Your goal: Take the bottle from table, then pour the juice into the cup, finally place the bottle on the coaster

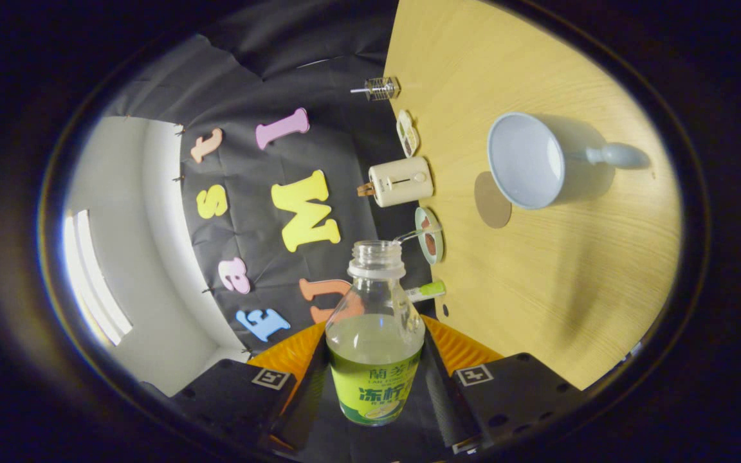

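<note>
My gripper [375, 376] is shut on a clear plastic bottle [374, 321] with a green label, both fingers pressing its sides. The bottle has no cap, and pale green juice fills the part of it nearest the fingers. Its open neck points away from me, and it is held off the table. My view is rolled, so the wooden table [570, 289] rises along the right. On it a white cup [528, 161] with a handle stands empty, well beyond the bottle's mouth and to its right. A round brown coaster [493, 200] lies beside the cup, on the side nearer the bottle.
Along the table's back edge by the black cloth wall sit a small glass jar [380, 89], a little dish [407, 133], a cream toaster-like box [401, 182], a green plate [430, 235] and a green marker [427, 290].
</note>
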Demonstrator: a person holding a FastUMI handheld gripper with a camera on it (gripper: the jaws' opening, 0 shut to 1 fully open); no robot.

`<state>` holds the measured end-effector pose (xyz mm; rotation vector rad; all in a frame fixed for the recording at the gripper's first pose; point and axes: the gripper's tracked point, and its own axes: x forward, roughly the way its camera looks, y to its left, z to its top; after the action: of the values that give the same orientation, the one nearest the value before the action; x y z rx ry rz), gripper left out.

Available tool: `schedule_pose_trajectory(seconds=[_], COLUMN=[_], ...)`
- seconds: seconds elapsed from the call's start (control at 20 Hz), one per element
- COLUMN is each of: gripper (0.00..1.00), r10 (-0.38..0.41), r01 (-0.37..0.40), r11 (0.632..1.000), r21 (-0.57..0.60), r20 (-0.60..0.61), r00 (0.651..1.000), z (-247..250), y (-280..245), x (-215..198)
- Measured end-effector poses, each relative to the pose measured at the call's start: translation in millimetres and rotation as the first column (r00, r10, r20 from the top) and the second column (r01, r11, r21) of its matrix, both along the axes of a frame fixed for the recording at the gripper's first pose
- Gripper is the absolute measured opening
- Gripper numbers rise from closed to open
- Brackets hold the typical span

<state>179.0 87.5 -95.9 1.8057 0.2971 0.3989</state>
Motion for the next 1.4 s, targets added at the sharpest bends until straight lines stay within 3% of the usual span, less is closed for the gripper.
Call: schedule_pose_trajectory(seconds=[0.95,1.4], gripper=[0.78,0.78], r10=[0.024,0.01], r01=[-0.021,-0.002], r11=[0.994,0.976], r21=[0.11,0.218], r20=[-0.034,-0.036], r00=[0.999,0.999], z=[5,14], y=[-30,-46], x=[1,-3])
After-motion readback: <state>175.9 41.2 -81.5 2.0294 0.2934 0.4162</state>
